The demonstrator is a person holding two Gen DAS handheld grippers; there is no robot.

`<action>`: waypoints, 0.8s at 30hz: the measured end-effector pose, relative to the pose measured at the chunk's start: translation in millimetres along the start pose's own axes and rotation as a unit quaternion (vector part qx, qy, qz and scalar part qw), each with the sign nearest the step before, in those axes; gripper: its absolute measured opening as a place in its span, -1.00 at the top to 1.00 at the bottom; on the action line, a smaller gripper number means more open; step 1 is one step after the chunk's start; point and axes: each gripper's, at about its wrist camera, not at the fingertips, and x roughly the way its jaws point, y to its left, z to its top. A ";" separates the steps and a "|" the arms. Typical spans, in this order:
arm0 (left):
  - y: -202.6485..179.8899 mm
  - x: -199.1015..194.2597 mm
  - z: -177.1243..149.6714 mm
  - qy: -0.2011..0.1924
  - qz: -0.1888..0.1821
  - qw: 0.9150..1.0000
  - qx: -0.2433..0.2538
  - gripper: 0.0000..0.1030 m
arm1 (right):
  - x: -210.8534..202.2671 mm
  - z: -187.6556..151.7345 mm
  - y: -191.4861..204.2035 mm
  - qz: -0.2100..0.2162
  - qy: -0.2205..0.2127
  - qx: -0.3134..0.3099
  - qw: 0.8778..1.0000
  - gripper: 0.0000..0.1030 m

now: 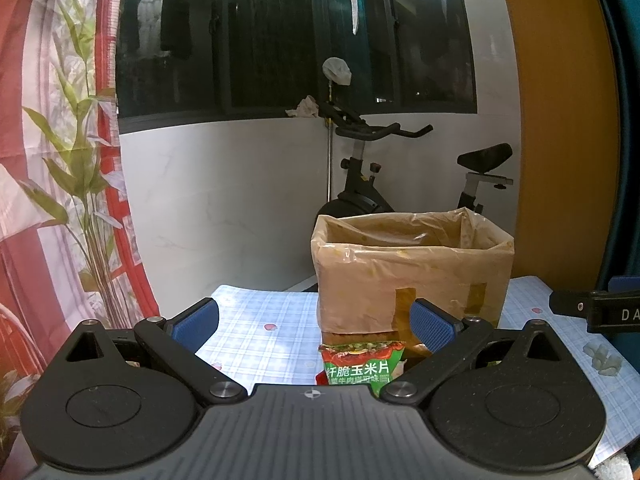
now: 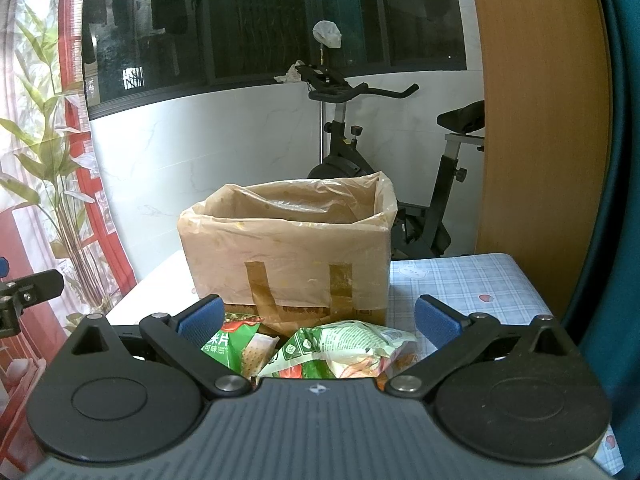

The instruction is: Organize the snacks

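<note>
A cardboard box lined with a clear plastic bag stands on the checked tablecloth; in the right wrist view the box sits straight ahead. A green and red corn-chip bag lies in front of it, just below and between my left gripper fingers, which are open and empty. My right gripper is open above a pile of snack packets: the same chip bag, a cracker packet and a green and white bag. The box's inside is hidden.
An exercise bike stands behind the table against a white wall with dark windows. A floral curtain hangs at the left; a wooden panel rises at the right. A small pale object lies on the cloth. The right gripper's tip enters from the right.
</note>
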 end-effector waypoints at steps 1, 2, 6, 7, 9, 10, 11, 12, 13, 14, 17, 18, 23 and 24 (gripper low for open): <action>0.3 0.0 0.1 0.000 0.000 1.000 0.000 -0.99 | 0.0 0.0 0.0 0.000 0.000 0.000 1.000 -1.00; 0.2 0.0 0.1 0.000 0.000 1.000 0.000 -0.99 | 0.0 0.0 -0.1 0.000 0.000 0.000 1.000 -1.00; 0.0 0.1 0.2 0.000 0.000 1.000 0.000 -0.99 | 0.5 0.3 1.1 0.001 0.000 -0.001 1.000 -1.00; 0.2 0.2 0.2 0.000 0.000 1.000 0.000 -0.99 | 0.3 0.1 1.1 0.001 0.001 -0.002 1.000 -1.00; 0.6 0.2 0.2 0.001 -0.003 1.000 -0.002 -0.99 | 0.4 0.3 1.4 0.002 0.001 -0.002 1.000 -1.00; 1.3 0.4 0.3 0.002 -0.005 1.000 -0.004 -0.99 | 0.4 0.3 1.8 0.002 0.001 -0.002 1.000 -1.00; 1.6 0.9 0.7 0.003 -0.005 1.000 -0.005 -0.99 | 0.4 0.2 1.9 0.002 0.001 -0.002 1.000 -1.00; 1.3 1.1 0.7 0.003 -0.005 1.000 -0.006 -0.99 | 0.4 0.2 2.1 0.002 0.001 -0.002 1.000 -1.00; 1.5 1.1 0.7 0.003 -0.005 1.000 -0.006 -0.99 | 0.4 0.2 1.9 0.002 0.001 -0.002 1.000 -1.00; 1.7 1.3 0.7 0.003 -0.006 1.000 -0.007 -0.99 | 0.4 0.1 2.0 0.002 0.001 -0.002 1.000 -1.00; 1.6 2.3 0.3 0.004 -0.007 1.000 -0.008 -0.99 | 1.1 -0.2 3.1 0.004 0.002 -0.004 1.000 -1.00; 1.4 3.1 0.2 0.005 -0.008 1.000 -0.008 -0.99 | 1.2 -0.3 3.2 0.004 0.002 -0.004 1.000 -1.00; 4.0 11.3 -4.1 0.006 -0.007 1.000 -0.012 -0.99 | 2.7 -4.0 -0.3 0.022 -0.008 0.011 1.000 -1.00; 5.9 13.7 -6.0 0.005 -0.006 1.000 -0.015 -0.99 | 4.3 -6.5 -1.8 0.025 -0.011 0.016 0.999 -1.00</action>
